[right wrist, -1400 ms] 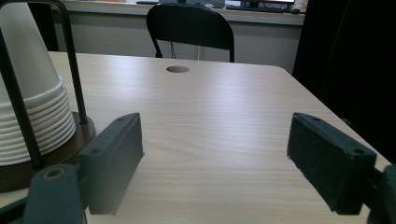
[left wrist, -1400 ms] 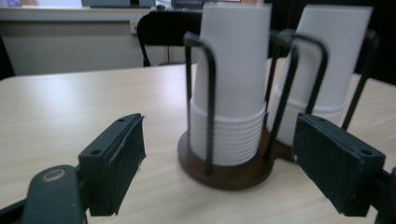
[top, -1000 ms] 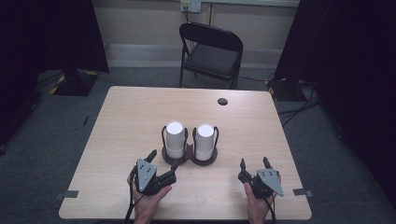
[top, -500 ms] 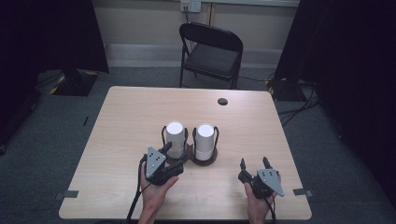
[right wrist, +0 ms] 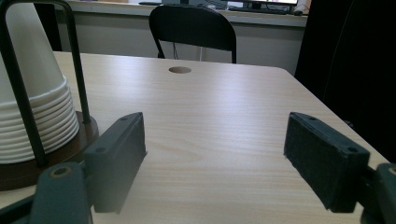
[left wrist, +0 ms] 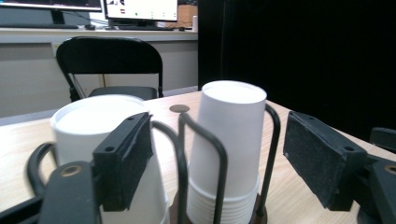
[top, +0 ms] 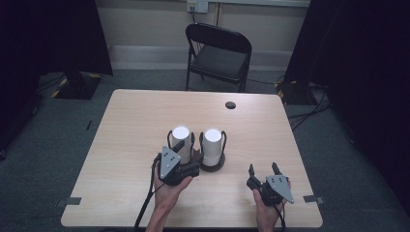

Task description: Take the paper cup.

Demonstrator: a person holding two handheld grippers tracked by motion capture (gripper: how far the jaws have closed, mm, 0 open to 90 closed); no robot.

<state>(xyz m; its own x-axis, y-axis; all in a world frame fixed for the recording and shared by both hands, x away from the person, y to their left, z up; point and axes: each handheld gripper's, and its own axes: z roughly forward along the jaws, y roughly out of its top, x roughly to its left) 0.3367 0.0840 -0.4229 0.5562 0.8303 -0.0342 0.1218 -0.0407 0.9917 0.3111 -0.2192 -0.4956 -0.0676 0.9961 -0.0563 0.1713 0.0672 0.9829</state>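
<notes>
Two stacks of upturned white paper cups stand mid-table, each in a black wire holder on a dark round base: a left stack (top: pixel 180 137) and a right stack (top: pixel 212 142). My left gripper (top: pixel 187 152) is open, right at the near side of the left stack. In the left gripper view the left stack (left wrist: pixel 100 135) sits behind the left pad (left wrist: pixel 123 158), and the right stack (left wrist: pixel 229 140) rises between the open jaws. Near the table's front right, my right gripper (top: pixel 263 168) rests open with nothing between its jaws. The right gripper view has the right stack (right wrist: pixel 32 107) at the far left.
The wooden table (top: pixel 130 130) has a small round hole (top: pixel 230 105) near its far edge. A black folding chair (top: pixel 220 53) stands behind the table. Dark curtains hang on both sides. Cables trail from both grippers over the front edge.
My left gripper has moved forward and to the right, up to the left cup stack. The right gripper has stayed where it was.
</notes>
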